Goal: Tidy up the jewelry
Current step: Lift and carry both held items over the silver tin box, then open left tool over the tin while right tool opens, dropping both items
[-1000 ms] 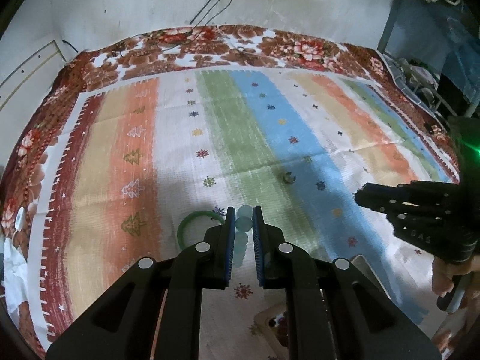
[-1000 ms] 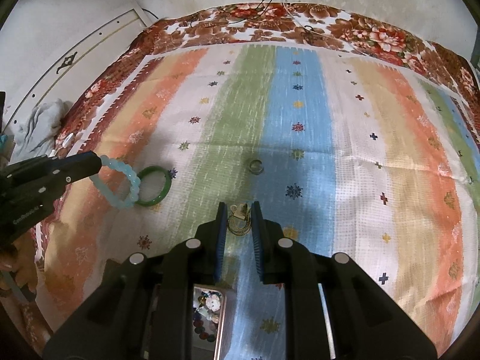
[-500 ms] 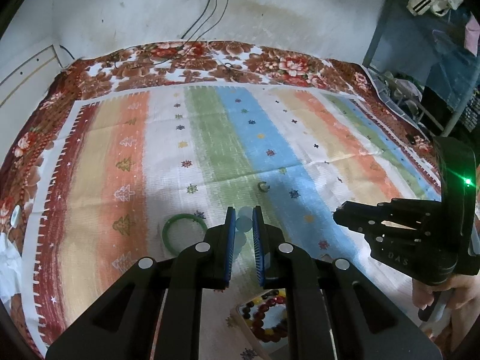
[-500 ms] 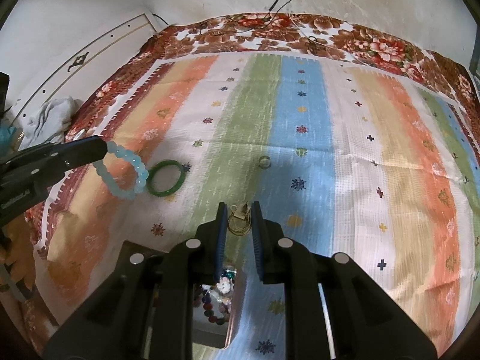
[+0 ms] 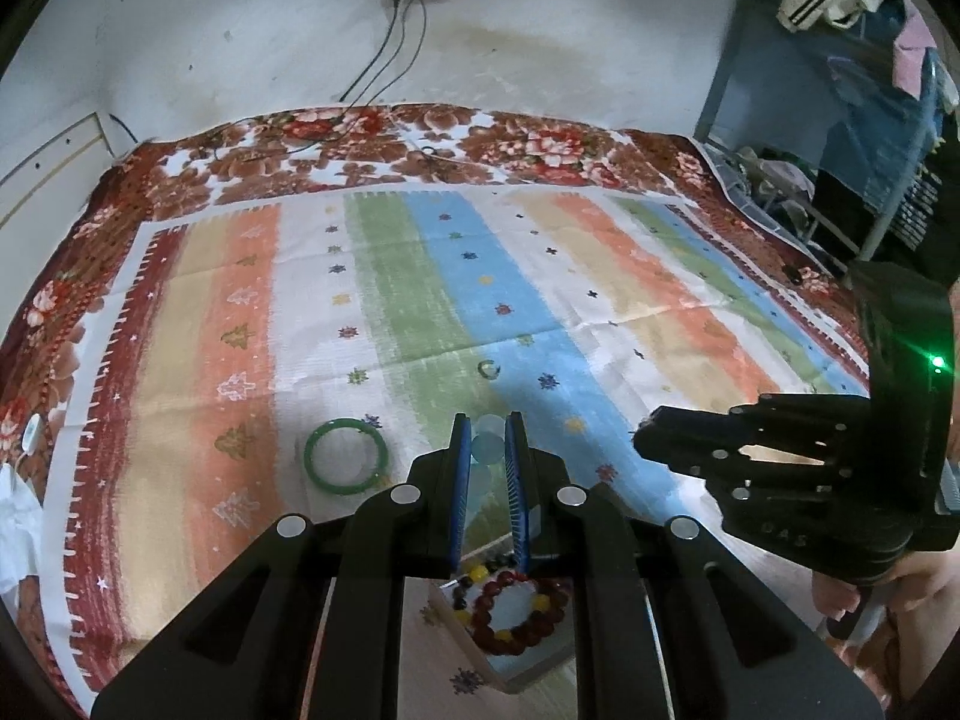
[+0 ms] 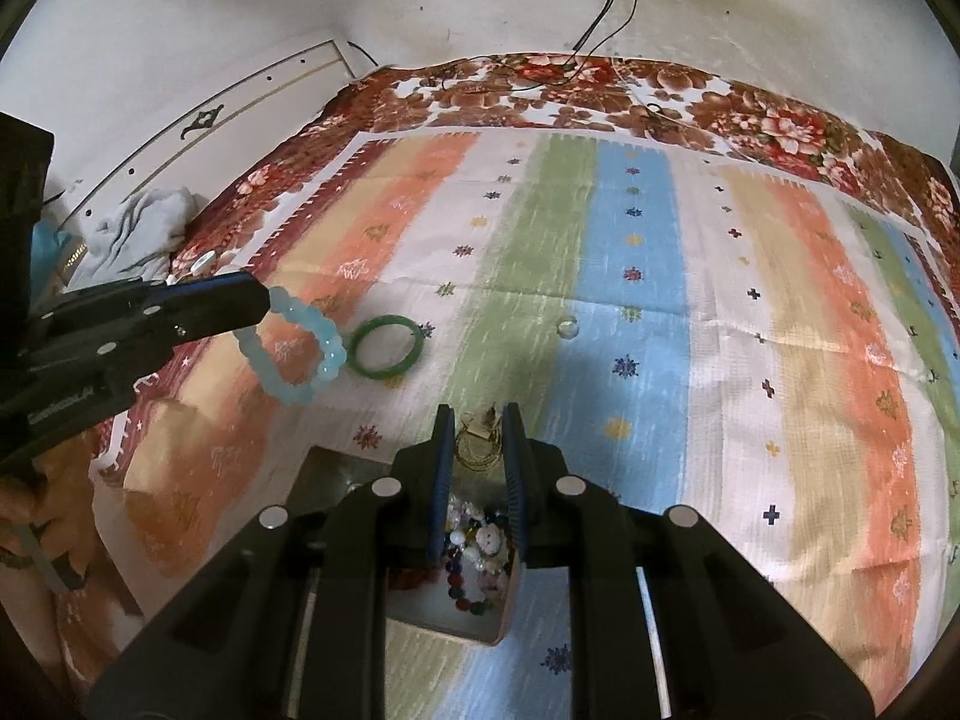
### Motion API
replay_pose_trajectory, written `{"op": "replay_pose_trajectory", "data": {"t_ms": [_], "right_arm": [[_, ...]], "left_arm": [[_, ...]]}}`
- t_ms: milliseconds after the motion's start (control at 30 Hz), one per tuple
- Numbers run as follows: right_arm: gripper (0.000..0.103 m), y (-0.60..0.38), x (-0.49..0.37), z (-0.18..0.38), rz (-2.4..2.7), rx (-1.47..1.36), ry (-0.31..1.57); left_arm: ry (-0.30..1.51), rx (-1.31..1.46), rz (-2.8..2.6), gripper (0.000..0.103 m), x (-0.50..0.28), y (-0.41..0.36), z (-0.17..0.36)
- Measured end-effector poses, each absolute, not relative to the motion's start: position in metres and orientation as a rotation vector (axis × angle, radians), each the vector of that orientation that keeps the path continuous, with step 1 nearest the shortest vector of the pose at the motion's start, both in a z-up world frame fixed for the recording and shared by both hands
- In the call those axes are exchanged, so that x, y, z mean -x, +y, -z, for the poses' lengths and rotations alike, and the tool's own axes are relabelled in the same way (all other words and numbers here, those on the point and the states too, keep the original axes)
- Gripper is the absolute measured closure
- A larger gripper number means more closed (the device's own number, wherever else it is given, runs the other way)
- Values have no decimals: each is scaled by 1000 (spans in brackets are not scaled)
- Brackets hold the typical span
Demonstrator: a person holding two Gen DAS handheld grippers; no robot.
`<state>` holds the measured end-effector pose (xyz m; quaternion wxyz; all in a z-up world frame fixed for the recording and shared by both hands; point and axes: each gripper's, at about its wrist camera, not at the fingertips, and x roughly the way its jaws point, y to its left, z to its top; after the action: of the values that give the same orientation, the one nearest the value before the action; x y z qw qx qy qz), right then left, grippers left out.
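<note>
My left gripper (image 5: 487,444) is shut on a pale blue bead bracelet (image 6: 297,354), which hangs from its tips above the cloth; a bead (image 5: 487,443) shows between the fingers. My right gripper (image 6: 477,438) is shut on thin gold jewelry (image 6: 478,447) and hovers over an open box (image 6: 474,612) of beaded bracelets. The box (image 5: 528,657) with a red and yellow bead bracelet (image 5: 519,609) also lies below the left gripper. A green bangle (image 5: 345,456) and a small ring (image 5: 490,368) lie on the striped cloth.
The striped cloth (image 5: 420,276) lies over a floral blanket (image 5: 372,150) on the floor by a white wall. Cables (image 5: 384,54) run down the wall. A rack with clothes (image 5: 840,90) stands at right. A crumpled grey cloth (image 6: 138,234) lies at left.
Both grippers have risen and pulled back with their jewelry, so the cloth looks farther away. The box of bead bracelets has come into fuller view beneath them.
</note>
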<state>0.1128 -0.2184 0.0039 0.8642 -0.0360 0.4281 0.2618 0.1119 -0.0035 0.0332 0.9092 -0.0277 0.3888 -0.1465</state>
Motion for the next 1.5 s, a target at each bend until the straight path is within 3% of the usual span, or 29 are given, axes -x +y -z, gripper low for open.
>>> {"op": "replay_pose_trajectory", "data": {"t_ms": [1133, 1167, 1233, 1333, 1500], "right_arm": [[85, -208, -75, 16, -635, 133, 965], [84, -206, -74, 17, -633, 151, 965], [77, -205, -74, 20, -612, 167, 967], [61, -204, -73, 21, -615, 173, 968], [52, -208, -75, 21, -598, 167, 965]], "left_arm": [[838, -1, 364, 91, -71, -30, -17], [839, -9, 366, 90, -71, -31, -16], [840, -27, 371, 74, -70, -34, -16], [839, -35, 357, 73, -71, -34, -15], [840, -16, 346, 72, -73, -30, -15]]}}
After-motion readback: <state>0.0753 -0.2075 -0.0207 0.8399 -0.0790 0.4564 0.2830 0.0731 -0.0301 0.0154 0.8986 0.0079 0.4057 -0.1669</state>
